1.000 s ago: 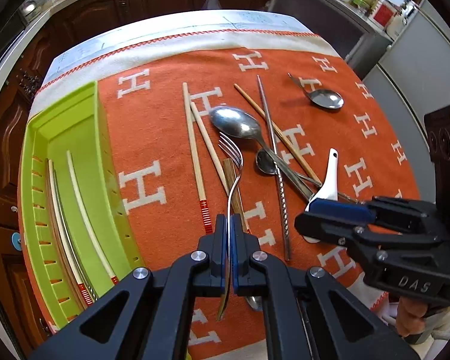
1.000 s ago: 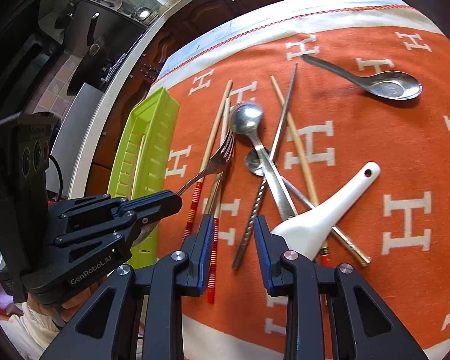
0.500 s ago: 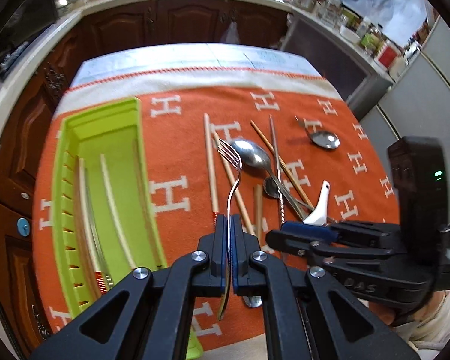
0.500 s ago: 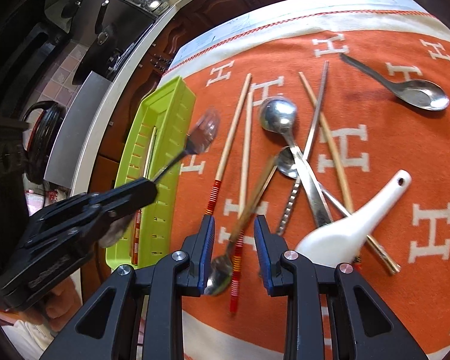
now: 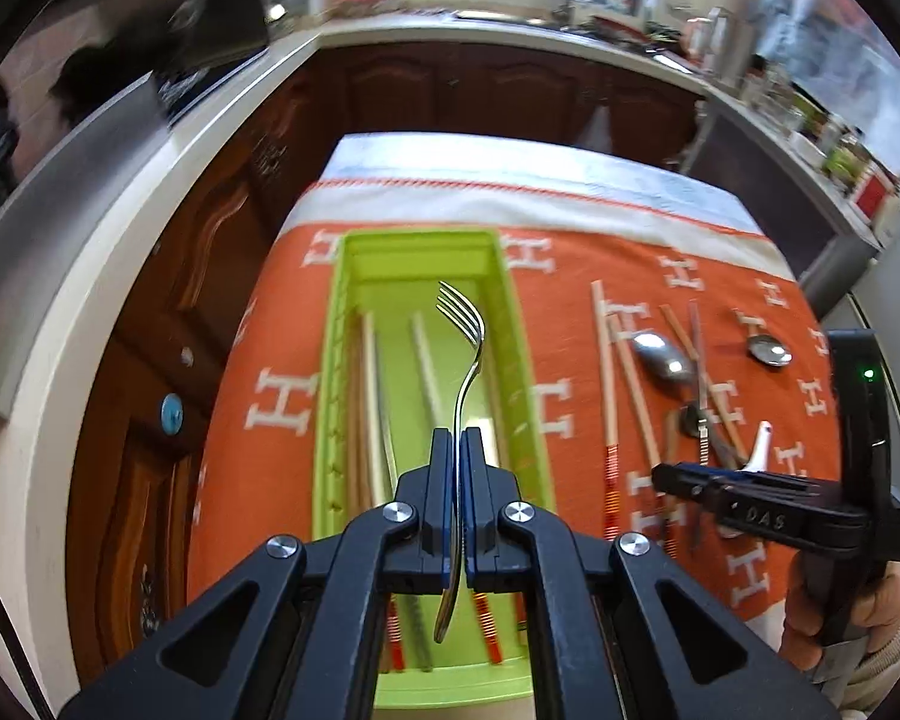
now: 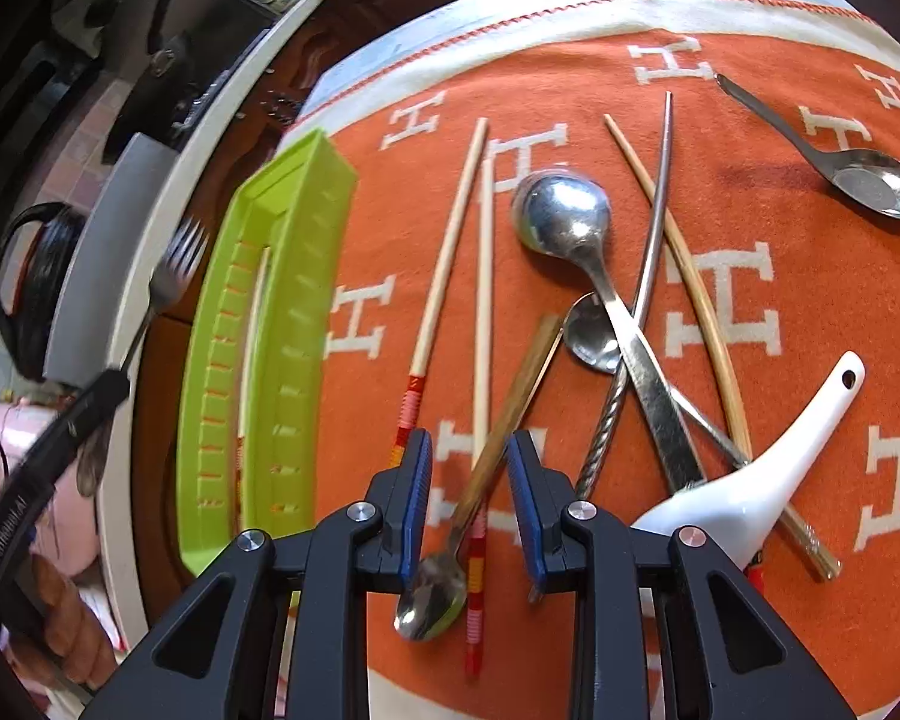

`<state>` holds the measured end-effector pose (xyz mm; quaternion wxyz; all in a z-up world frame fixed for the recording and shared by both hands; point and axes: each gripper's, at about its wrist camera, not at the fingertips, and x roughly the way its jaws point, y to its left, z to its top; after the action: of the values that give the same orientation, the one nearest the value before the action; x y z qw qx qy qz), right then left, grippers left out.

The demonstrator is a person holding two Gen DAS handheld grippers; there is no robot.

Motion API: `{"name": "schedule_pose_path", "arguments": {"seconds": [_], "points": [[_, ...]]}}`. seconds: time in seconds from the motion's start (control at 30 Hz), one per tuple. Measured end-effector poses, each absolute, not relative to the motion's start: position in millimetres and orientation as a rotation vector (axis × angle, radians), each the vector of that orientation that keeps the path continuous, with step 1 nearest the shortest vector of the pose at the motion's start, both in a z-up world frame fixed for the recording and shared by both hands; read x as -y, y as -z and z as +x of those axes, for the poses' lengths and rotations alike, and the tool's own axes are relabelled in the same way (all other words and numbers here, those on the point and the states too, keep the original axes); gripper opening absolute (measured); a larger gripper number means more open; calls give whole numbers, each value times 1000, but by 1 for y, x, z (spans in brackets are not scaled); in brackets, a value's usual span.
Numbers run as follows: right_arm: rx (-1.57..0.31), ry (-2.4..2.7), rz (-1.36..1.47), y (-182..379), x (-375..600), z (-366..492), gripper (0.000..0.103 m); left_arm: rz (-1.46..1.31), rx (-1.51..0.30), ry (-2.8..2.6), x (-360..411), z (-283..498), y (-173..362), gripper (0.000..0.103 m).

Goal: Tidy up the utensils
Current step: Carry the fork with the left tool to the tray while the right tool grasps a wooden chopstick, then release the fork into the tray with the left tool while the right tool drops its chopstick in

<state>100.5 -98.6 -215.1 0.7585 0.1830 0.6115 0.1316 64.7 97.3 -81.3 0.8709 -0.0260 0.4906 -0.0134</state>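
Left hand-held gripper is pinching the fork by its handle, tines up, hanging over the green tray in the middle of the frame; a few chopsticks already lie inside. Right hand-held gripper sits partly spread with nothing pinched, low centre, over a wooden-handled spoon on the orange cloth. The white ceramic spoon is at lower right.
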Motion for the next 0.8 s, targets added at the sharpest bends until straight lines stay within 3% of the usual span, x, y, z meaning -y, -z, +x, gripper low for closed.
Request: {"name": "schedule_pose_path", "arguments": {"seconds": [0.13, 0.27, 0.8], "points": [[-1315, -264, 376, 216, 94, 102, 12, -84, -1073, 8, -109, 66, 103, 0], [-1295, -260, 373, 212, 91, 101, 9, -121, -1129, 9, -115, 67, 123, 3], [-1074, -408, 322, 108, 74, 67, 7, -140, -1029, 28, -122, 61, 88, 7]]}}
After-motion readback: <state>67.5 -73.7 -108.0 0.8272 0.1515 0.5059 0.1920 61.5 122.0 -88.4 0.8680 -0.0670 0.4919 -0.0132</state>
